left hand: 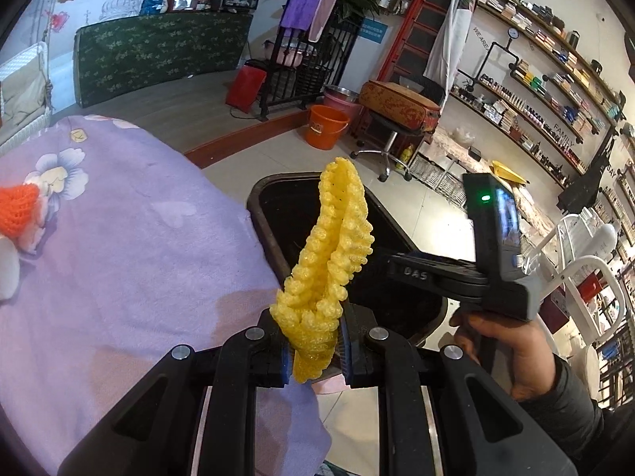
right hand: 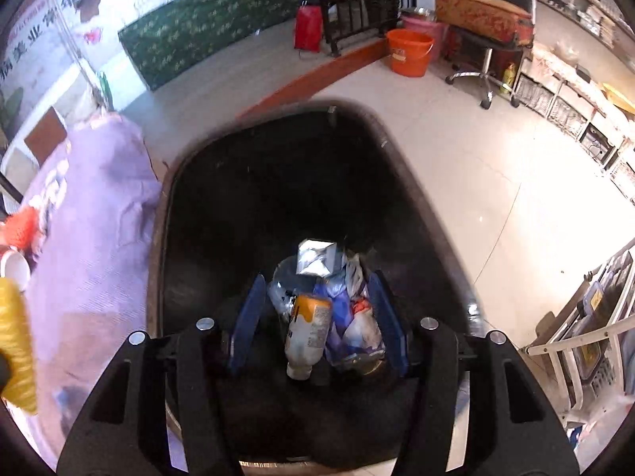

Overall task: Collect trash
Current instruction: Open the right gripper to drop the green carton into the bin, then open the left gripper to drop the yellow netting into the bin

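**Yellow foam netting clamped, bin below**

Black bin (right hand: pixel 198 206) sits beside the purple-covered table (left hand: pixel 131 238), and inside lie a plastic bottle (right hand: pixel 307 333) with an orange-and-white label, a silver foil pack (right hand: pixel 315 256) and crumpled bags (right hand: pixel 357 317). Right gripper (right hand: pixel 319 317) hangs over that pile, jaws apart, nothing between them. Left gripper (left hand: pixel 313 341) pinches the yellow foam netting (left hand: pixel 329 246) at the bin's edge.

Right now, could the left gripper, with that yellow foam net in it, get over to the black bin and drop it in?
Probably yes. The left gripper is shut on the yellow foam net just short of the open black bin. The right gripper hangs open over the bin's mouth and might need to move aside.
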A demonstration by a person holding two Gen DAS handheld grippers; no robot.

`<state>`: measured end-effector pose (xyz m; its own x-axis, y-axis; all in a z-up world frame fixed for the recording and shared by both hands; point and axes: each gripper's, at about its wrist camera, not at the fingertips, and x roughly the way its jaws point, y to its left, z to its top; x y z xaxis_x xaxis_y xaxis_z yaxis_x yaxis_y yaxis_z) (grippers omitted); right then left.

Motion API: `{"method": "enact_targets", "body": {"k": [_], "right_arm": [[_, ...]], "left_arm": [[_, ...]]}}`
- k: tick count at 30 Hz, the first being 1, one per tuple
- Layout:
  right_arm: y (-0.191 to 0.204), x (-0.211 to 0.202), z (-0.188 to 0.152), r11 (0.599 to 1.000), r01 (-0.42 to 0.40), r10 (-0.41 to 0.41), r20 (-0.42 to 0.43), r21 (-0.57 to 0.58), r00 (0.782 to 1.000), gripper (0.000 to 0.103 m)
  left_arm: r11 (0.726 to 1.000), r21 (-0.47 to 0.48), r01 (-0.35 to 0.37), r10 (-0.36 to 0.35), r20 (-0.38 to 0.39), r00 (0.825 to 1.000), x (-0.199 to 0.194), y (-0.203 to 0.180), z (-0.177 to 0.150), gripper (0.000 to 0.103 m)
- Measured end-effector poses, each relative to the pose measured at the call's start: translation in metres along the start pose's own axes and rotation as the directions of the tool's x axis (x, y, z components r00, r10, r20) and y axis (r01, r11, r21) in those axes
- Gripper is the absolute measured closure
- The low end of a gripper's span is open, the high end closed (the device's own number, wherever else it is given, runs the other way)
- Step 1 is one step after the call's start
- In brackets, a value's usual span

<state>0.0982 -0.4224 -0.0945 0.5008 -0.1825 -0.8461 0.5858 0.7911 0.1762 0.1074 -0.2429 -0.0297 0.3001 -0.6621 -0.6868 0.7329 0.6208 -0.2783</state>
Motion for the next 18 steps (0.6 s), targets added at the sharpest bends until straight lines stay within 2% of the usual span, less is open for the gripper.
{"method": "enact_targets", "body": {"k": [8,12,14,18], "right_arm": [[-0.023,-0.054,0.009,0.999,0.012,-0.019,0.146,0.052,0.989,0.039],[-0.032,-0.070,0.018,0.997,0.026,-0.040,0.194,0.073,0.980,0.037],[-0.034,-0.075,0.021,0.996,0.035,-0.051,0.211,0.078,0.976,0.029],[-0.040,-0.080,0.022,0.995,0.043,-0.062,0.222,0.093,0.973,0.029]], "left_arm": [[0.997,0.058,0.048,-0.046,-0.033,0.998,0.028,-0.031,0.018,0.086],[0.996,0.067,0.066,-0.062,-0.062,0.996,0.044,-0.041,0.023,0.086],[0.995,0.074,0.061,-0.056,-0.079,0.995,0.052,-0.046,0.024,0.086],[0.994,0.098,0.057,-0.046,-0.112,0.993,0.069,-0.055,0.025,0.086]]}}
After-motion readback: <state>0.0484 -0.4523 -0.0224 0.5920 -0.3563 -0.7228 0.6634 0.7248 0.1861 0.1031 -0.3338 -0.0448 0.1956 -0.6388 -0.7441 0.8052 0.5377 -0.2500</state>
